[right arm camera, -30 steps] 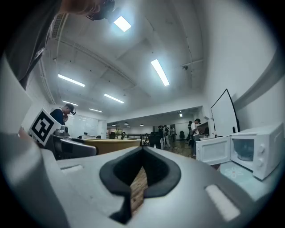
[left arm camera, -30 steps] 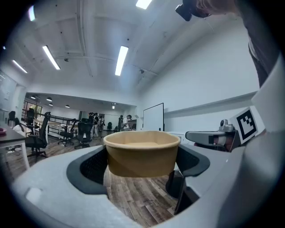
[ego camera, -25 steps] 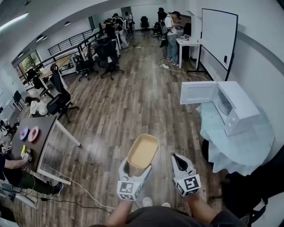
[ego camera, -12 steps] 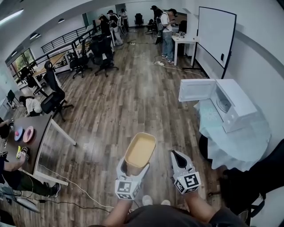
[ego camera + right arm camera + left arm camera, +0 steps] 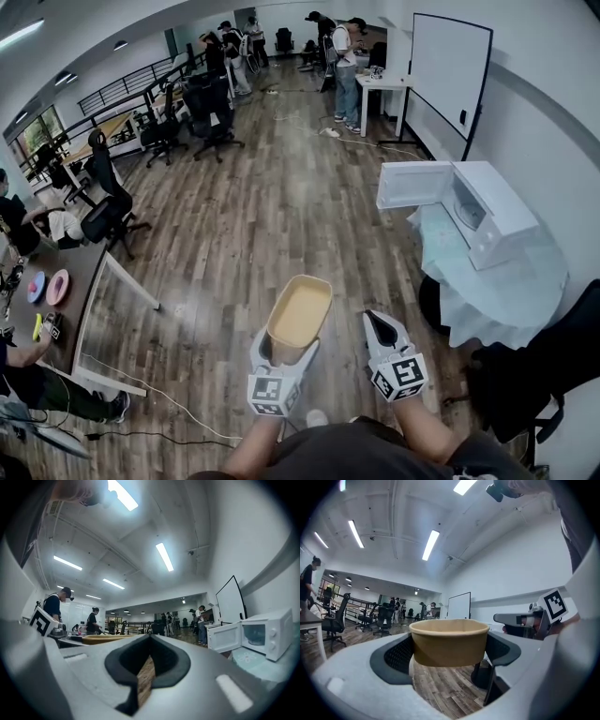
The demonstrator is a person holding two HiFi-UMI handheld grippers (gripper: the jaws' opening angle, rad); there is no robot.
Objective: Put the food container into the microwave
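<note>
Half done: carrying tan paper food container (image 5: 300, 312) in left claw (image 5: 281, 349), right claw (image 5: 378, 326) narrow, empty. Next: reach open white microwave (image 5: 492, 220), insert level.

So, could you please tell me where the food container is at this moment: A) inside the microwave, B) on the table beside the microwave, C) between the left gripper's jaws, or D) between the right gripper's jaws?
C: the left gripper view shows the food container clamped between the jaws of the left gripper, far from the open microwave, while the right gripper is shut on nothing.
</note>
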